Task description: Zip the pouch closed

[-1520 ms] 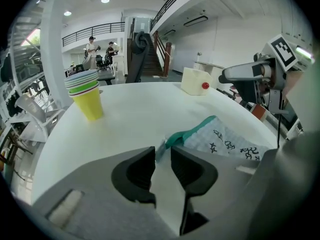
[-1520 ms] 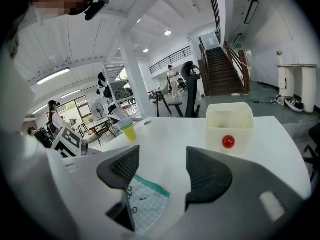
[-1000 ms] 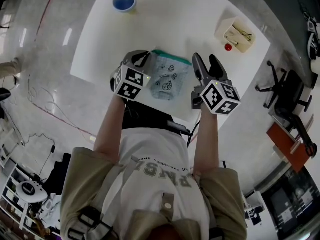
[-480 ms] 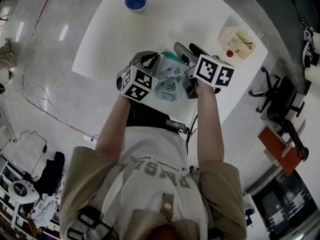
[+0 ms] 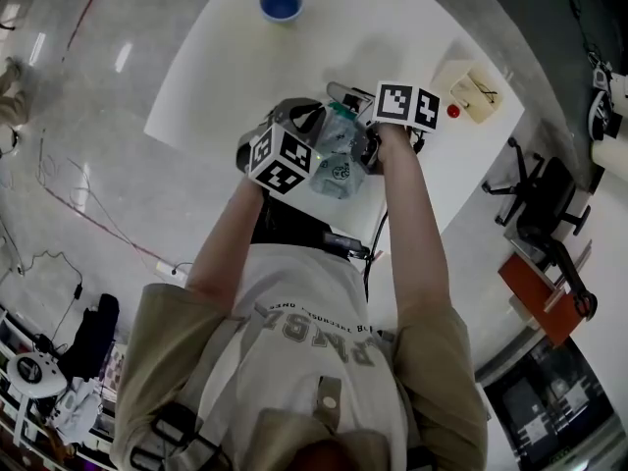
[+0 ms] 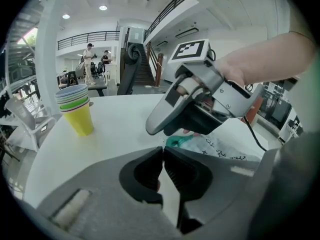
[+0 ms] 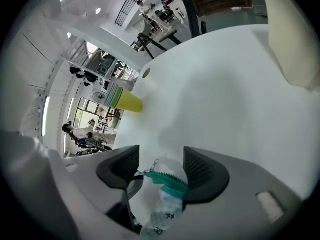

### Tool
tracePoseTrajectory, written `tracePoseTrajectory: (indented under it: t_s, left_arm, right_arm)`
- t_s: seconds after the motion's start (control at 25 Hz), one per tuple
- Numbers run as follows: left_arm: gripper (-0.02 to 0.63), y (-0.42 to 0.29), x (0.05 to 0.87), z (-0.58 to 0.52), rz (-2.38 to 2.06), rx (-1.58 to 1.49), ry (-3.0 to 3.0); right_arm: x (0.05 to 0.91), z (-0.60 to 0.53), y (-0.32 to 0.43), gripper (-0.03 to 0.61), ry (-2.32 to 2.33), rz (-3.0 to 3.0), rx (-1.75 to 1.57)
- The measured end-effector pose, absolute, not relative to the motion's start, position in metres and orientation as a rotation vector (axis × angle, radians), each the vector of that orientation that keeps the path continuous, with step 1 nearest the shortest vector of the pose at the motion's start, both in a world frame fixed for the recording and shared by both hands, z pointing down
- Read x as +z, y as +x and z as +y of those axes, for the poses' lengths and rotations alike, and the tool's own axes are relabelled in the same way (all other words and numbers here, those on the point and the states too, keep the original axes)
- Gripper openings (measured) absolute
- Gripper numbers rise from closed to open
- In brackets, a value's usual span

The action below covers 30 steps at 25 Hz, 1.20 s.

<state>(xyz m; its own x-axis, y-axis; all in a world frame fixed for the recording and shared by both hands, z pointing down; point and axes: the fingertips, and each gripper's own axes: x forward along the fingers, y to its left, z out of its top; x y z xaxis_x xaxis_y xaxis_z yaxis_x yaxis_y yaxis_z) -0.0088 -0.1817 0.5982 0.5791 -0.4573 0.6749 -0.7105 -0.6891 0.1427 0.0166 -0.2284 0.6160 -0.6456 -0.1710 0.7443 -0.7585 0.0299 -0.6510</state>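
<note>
Since a second earlier, the right gripper (image 5: 345, 96) had swung in from beside the pouch (image 5: 339, 170) to its top edge. From the head view, both grippers met over the pouch near the white worktop's (image 5: 226, 67) near edge, with a stack of cups (image 5: 281, 1) well apart.

From the left gripper view, the left gripper (image 6: 164, 149) had its ribbed dark jaws pressed together, apparently pinching the pouch's end just beside the teal zip (image 6: 176, 141). The pouch looked like thin, crinkly clear plastic printed with small drawings.

From the right gripper view, the right gripper's jaws stood apart, straddling the toothed zip, with its small metal pull tab (image 7: 151, 165) near one jaw. The step appeared to be reaching for that tab. Next, those jaws would likely need to shut on it and draw it along while the other end was held taut.
</note>
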Motion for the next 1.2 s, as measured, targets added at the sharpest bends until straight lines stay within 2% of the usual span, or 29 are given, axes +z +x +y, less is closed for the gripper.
tracePoseTrajectory:
  t_s: [0.28,0.84,1.2]
  left_arm:
    - [0.021,-0.002,0.592,-0.182,-0.919,0.87,2.445]
    - [0.02,0.005,0.596,-0.177,-0.896,0.915,2.443]
    - [0.02,0.014,0.6,-0.169,-0.882,0.952,2.431]
  right_arm:
    - [0.624,-0.222,0.015,0.267,0.878,-1.791,1.675]
    - [0.636,-0.213,0.021,0.176,0.809,-1.696,1.568]
    - [0.636,-0.204,0.019,0.055,0.801,-1.699,1.469]
